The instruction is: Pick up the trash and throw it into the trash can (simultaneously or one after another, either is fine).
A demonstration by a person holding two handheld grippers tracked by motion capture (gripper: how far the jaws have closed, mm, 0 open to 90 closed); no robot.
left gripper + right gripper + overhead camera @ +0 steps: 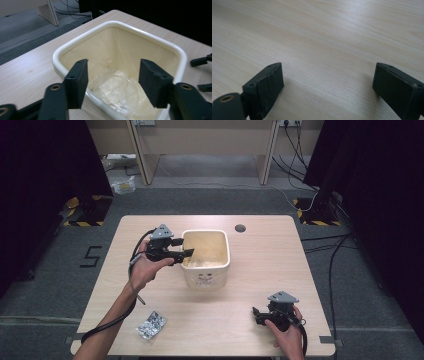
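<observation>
A cream square bin with a clear plastic liner stands mid-table. My left gripper hovers over its left rim, jaws pointing into it. In the left gripper view the bin's rim lies under my left gripper, which is open with nothing between its pads. A clear plastic cup lies on the liner at the bottom of the bin. My right gripper rests low near the table's front right. In the right gripper view my right gripper is open over bare wood.
A crumpled silvery wrapper lies near the front left of the wooden table. A dark cable hole sits behind the bin. Black curtains flank the table, and desk legs and cables stand on the floor beyond.
</observation>
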